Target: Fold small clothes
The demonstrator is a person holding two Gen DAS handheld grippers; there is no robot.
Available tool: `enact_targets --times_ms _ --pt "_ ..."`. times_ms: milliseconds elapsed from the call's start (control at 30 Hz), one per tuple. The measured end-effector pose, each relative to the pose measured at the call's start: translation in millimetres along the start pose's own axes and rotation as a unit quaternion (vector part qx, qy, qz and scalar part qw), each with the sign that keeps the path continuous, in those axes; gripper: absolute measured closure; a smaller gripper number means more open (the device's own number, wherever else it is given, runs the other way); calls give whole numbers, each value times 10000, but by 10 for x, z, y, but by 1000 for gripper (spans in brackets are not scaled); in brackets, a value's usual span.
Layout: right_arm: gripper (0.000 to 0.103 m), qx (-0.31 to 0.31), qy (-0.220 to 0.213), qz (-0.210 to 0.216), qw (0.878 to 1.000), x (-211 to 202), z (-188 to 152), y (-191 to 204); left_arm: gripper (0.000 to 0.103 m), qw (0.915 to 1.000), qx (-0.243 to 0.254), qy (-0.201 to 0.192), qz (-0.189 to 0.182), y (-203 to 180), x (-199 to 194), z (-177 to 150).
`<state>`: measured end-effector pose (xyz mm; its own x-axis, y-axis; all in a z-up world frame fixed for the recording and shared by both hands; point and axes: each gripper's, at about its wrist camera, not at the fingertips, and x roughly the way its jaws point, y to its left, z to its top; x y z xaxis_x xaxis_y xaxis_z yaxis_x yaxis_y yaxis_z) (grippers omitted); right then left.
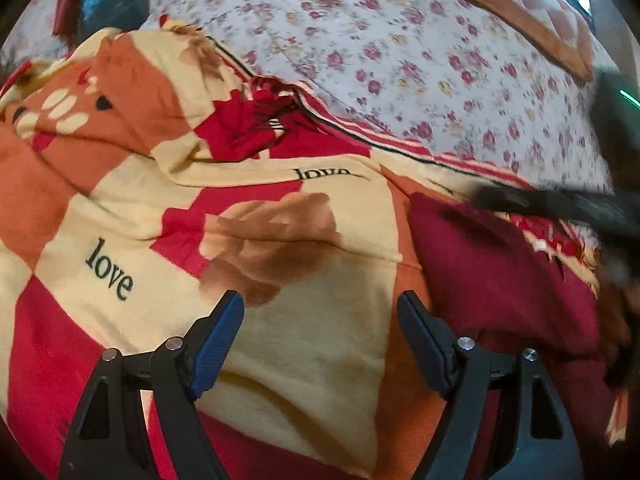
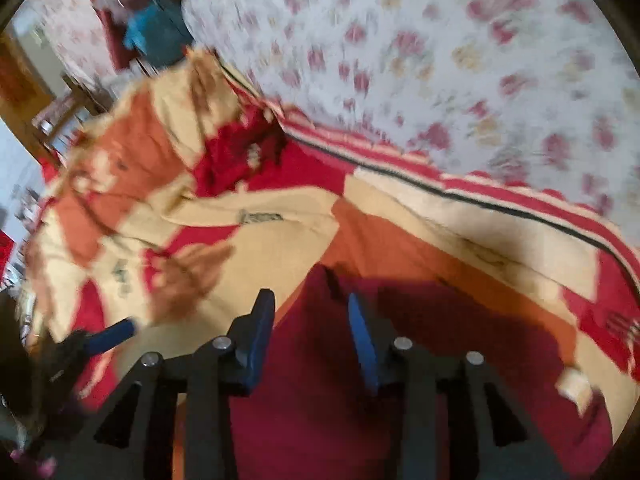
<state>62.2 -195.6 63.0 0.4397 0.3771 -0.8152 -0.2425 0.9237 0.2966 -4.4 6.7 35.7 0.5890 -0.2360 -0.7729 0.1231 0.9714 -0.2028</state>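
At the bottom of the left wrist view, the left gripper [image 1: 320,332] has its jaws spread wide, with nothing between them, above a patchwork blanket [image 1: 132,216] printed "love". At the bottom of the right wrist view, the right gripper [image 2: 310,332] is partly open over a dark red garment [image 2: 316,420] lying low and centre on the blanket. Beyond, in the upper frame, is a floral sheet [image 2: 440,60].

Bed in flowered sheet [image 1: 400,60], patchwork "love" blanket [image 1: 280,340] over it, maroon garment [image 1: 500,272] on top.
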Motion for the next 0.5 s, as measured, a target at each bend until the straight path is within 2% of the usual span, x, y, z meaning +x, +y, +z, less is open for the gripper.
enact_targets --times_ms 100,167,233,267,333,433,500 --pt "63 -142 -13 106 9998 -182 -287 147 42 9999 -170 1 6 34 5 15" --pt "63 -374 214 -76 9990 -67 -485 295 42 9998 -220 -9 23 37 4 16" --pt "69 -349 498 46 9981 80 -687 367 42 9997 -230 -78 53 28 -20 14" --pt "69 -288 560 81 9980 114 -805 391 42 9997 -228 -119 41 20 -38 13" --pt "69 -432 285 -41 9987 -26 -930 439 42 9995 -234 -205 -56 -1 -74 13" --pt "68 -39 150 52 9999 -312 -1040 320 42 9992 -117 -296 -247 -96 -116 16" --pt "65 139 -34 -102 9998 -548 -1147 169 42 9989 75 -362 -291 -206 -144 19"
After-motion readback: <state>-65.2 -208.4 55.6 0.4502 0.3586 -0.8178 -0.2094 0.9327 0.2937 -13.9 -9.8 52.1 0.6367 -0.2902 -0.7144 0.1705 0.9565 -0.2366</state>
